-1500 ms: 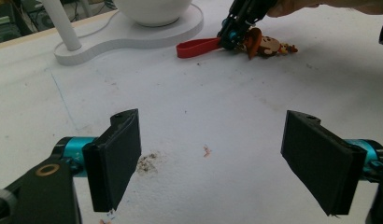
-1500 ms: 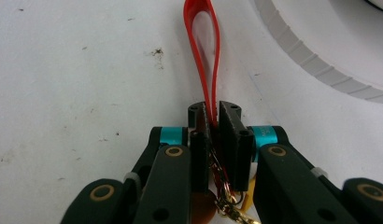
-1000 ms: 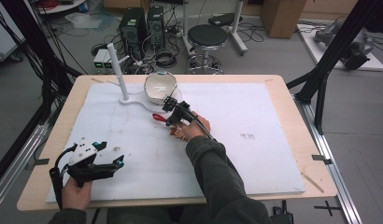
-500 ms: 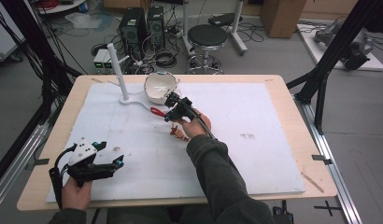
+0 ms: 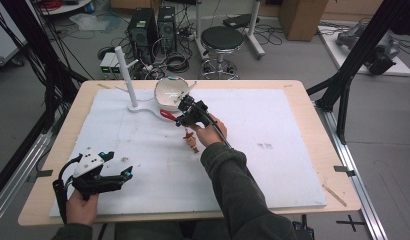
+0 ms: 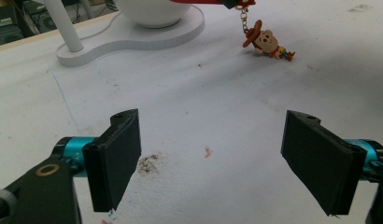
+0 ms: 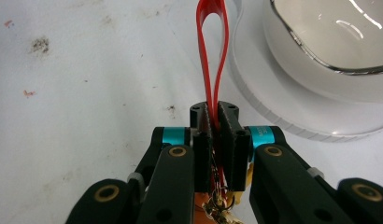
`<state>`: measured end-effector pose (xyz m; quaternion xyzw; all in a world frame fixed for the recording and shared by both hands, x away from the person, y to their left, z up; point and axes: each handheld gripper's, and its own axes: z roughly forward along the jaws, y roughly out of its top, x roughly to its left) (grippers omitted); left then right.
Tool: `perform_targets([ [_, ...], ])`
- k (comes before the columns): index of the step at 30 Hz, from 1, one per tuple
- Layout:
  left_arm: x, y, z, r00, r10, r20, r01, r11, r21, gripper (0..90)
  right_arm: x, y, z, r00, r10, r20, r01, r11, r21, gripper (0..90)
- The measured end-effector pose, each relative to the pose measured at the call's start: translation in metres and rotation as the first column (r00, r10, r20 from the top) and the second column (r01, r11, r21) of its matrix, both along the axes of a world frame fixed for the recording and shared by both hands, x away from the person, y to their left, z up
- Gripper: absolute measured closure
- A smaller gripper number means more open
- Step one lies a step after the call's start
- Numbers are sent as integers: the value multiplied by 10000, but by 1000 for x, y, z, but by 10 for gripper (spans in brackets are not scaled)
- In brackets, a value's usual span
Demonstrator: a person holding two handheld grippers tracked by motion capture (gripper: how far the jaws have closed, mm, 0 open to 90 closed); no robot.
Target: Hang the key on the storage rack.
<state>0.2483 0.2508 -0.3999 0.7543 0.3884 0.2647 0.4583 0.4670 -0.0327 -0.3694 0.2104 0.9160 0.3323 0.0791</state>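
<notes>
Right hand-held gripper [image 5: 182,116] clamps the red strap [image 7: 211,56] of a cowboy keychain [image 5: 192,141] dangling just off the bench near the bowl [image 5: 171,91] at its far edge; delivery pending; left hand-held gripper [image 6: 217,163] idle, jaws apart.

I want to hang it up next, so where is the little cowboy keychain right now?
In the high view the cowboy keychain dangles from its red strap, pinched in the right claw, just in front of the white bowl.
</notes>
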Motion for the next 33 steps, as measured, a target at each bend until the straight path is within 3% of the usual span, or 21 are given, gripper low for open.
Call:
perform_targets([
  [14,0,-1,0,10000,-16,2,16,10000,41,205,-4,-6,17,9995,-185,266,159,9952,967,848],
  [33,0,0,1,10000,-23,31,23,10000,62,205,-4,8,39,9979,-24,643,-56,9922,1246,849],
])
